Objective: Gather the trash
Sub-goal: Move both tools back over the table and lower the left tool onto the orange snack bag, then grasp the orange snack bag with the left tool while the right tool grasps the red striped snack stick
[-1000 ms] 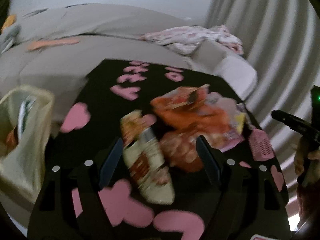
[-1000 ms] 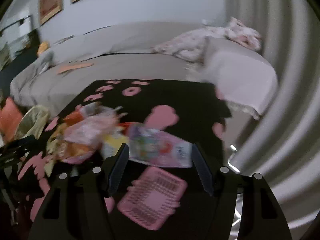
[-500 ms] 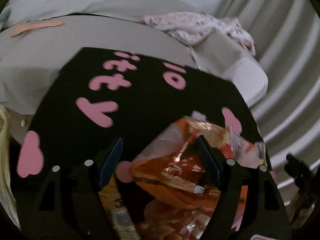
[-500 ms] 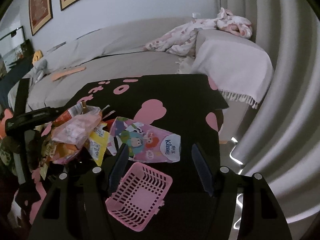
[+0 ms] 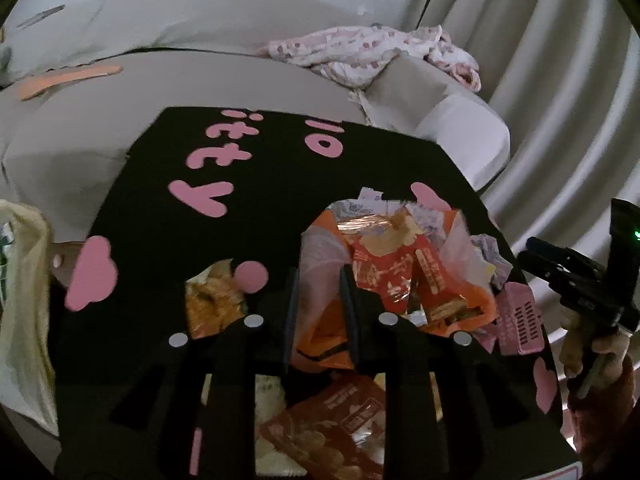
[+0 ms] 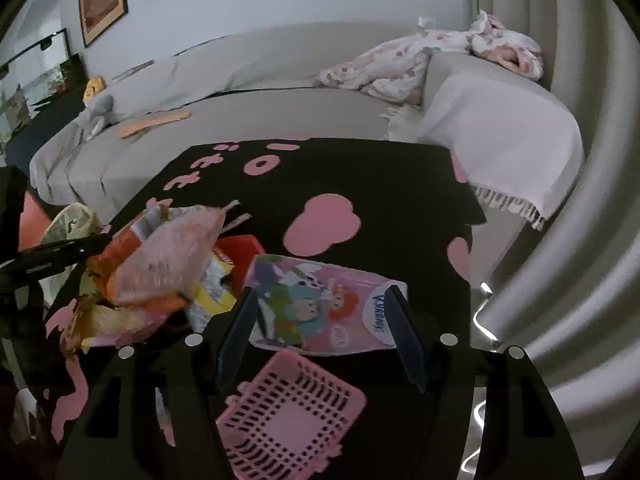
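Closing since before, left hand-held gripper (image 5: 319,312) pinches orange wrapper (image 5: 320,332); right hand-held gripper (image 6: 320,320) gapes empty.

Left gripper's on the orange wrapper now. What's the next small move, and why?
Probably lift it gently. The left gripper has just been closing, and its jaws now pinch the orange wrapper atop the pile. The open trash bag hangs off the table's left edge, so carry it there next.

A black table (image 6: 400,184) with pink shapes holds a heap of snack wrappers (image 5: 404,264), a pink tissue pack (image 6: 320,308) and a small pink basket (image 6: 292,412).
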A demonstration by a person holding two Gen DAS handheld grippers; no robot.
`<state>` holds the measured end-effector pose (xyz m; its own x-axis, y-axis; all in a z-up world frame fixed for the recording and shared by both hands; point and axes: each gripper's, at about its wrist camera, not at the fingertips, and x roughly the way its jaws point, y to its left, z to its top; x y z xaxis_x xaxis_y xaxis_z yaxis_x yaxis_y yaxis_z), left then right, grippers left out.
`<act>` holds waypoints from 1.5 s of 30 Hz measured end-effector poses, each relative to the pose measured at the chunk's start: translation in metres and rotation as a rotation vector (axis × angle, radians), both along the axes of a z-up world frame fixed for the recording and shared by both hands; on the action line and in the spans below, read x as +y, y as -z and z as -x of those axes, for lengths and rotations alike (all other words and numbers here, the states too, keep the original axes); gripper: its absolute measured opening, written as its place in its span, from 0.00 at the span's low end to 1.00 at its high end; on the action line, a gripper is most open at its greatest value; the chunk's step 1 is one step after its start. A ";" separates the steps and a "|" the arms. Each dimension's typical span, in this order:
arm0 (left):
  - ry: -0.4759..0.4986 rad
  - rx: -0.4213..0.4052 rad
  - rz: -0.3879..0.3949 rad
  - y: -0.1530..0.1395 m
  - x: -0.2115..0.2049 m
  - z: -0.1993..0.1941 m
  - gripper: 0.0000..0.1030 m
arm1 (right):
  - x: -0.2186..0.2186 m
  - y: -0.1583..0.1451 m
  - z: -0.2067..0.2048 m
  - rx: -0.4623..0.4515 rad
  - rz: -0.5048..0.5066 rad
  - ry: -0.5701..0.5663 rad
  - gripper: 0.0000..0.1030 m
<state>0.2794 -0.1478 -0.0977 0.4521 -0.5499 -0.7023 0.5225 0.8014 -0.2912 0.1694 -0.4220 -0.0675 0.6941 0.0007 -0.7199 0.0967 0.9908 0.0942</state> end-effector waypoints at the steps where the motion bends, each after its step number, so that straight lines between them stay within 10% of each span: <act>1: -0.001 -0.004 0.011 -0.003 0.007 0.004 0.19 | 0.002 -0.001 0.000 -0.003 -0.002 -0.006 0.60; 12: 0.007 0.040 0.020 0.005 0.044 0.038 0.25 | 0.077 -0.030 -0.004 -0.068 -0.047 -0.206 0.60; 24: -0.279 -0.054 0.094 -0.016 0.130 0.048 0.49 | 0.181 -0.008 -0.053 0.017 -0.004 -0.321 0.60; 33: -0.326 -0.002 0.123 0.003 0.157 0.051 0.51 | 0.180 0.015 -0.057 0.062 0.041 -0.332 0.18; 45: -0.148 -0.011 0.099 0.005 0.101 0.064 0.57 | 0.107 -0.055 0.012 -0.146 0.004 -0.188 0.14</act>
<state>0.2158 -0.0467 -0.1027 0.5409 -0.5430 -0.6423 0.4047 0.8375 -0.3673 0.1571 -0.3154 -0.0121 0.7790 0.1373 -0.6118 -0.1039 0.9905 0.0899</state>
